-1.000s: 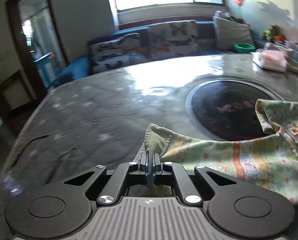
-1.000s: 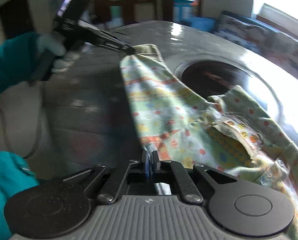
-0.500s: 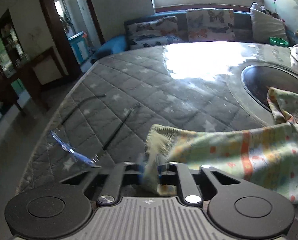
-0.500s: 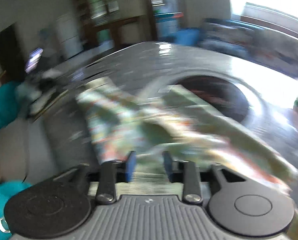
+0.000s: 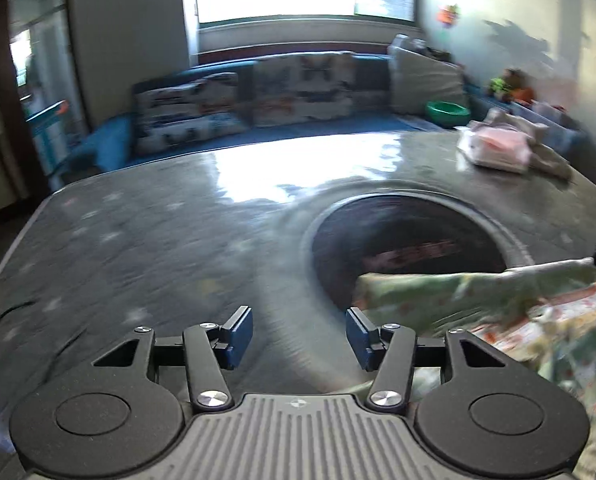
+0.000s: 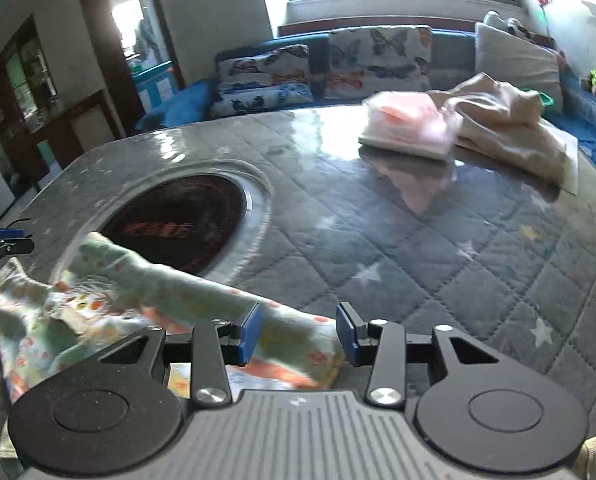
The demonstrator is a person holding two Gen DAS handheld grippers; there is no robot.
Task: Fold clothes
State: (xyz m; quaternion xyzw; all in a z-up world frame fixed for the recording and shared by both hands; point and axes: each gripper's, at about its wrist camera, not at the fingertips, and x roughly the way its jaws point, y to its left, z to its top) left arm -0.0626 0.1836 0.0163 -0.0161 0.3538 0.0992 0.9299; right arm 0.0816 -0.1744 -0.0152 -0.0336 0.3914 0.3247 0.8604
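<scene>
A green patterned garment (image 6: 138, 292) with orange and red prints lies rumpled on the grey quilted table (image 6: 418, 260), part of it over the round dark inset (image 6: 178, 228). My right gripper (image 6: 298, 334) is opening; a fold of the garment lies between its blue pads (image 6: 250, 334), which do not press on it. My left gripper (image 5: 299, 336) is also opening, with only bare table between its fingers. In the left wrist view the garment (image 5: 498, 320) sits just right of that gripper. Each view is motion-blurred.
A folded pink garment (image 6: 410, 128) and a beige one (image 6: 510, 132) lie at the table's far right. Behind the table stands a blue sofa with butterfly cushions (image 6: 370, 60) and a green bowl (image 5: 448, 110). A doorway is at the left.
Both grippers were shut on the patterned garment's edge and have let go, jaws spreading. The garment dropped onto the table. Both hands swung sideways, the right one rolling.
</scene>
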